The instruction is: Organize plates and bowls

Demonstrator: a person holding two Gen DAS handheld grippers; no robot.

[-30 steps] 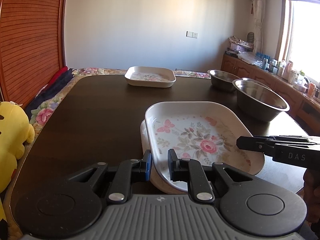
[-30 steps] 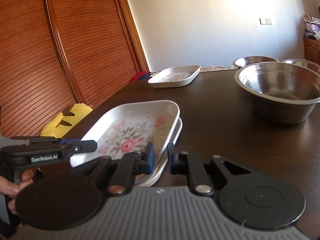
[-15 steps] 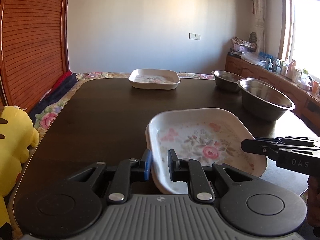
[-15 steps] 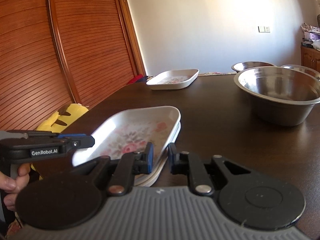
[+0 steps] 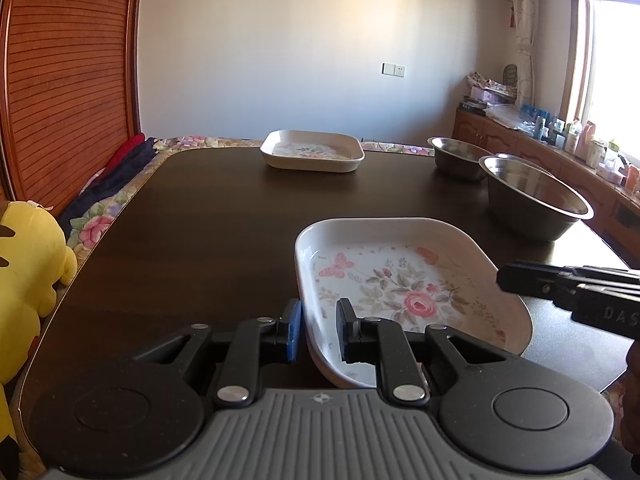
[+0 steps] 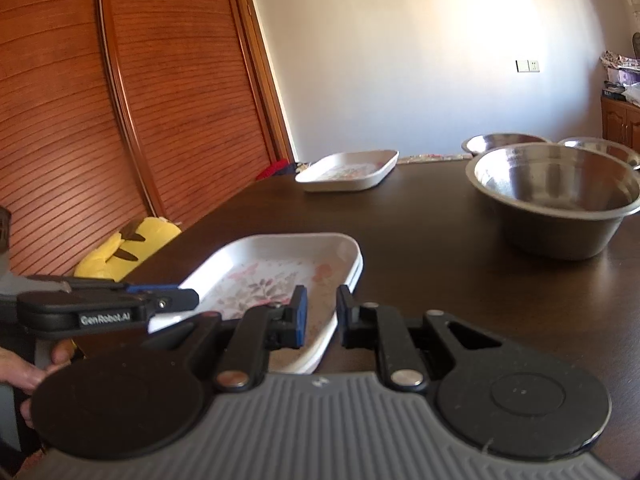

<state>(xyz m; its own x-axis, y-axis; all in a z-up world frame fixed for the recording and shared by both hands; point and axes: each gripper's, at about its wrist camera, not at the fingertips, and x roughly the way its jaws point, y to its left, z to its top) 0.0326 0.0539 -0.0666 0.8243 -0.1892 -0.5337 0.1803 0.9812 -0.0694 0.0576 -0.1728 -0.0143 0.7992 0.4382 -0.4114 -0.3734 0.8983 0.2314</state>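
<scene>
Floral plate (image 5: 404,280): white and rectangular with rounded corners, printed with pink roses and butterflies. It is at the near edge of the desk (image 5: 200,240), towards the near right corner. I cannot tell whether it rests on the wood or is just clear of it.
Plate underneath (image 6: 320,360): in the right wrist view a second white rim shows just below the floral plate's right edge, nested under it.
Left gripper (image 5: 318,330): jaws narrow, closed on the floral plate's left rim close to its near corner, with the blue pad outside the wall and the black finger inside the dish.
Right gripper (image 6: 322,316): jaws narrow, clamped on the right rim of the same plate. Here the blue pad is inside and the black finger is outside.
Left hand (image 6: 24,372): wrapped around the left gripper's handle, at the left edge of the right wrist view.
Far plate (image 5: 312,156): a matching floral dish, flat on the desk at the middle of the far edge, well apart from the held one.
Large steel bowl (image 5: 532,200): upright by the right edge of the desk.
Smaller steel bowl (image 5: 456,158): upright near the far right corner.
Third bowl (image 5: 516,157): only its rim shows, behind the large bowl.
Yellow plush toy (image 5: 28,264): off the desk, beside its left edge.
</scene>
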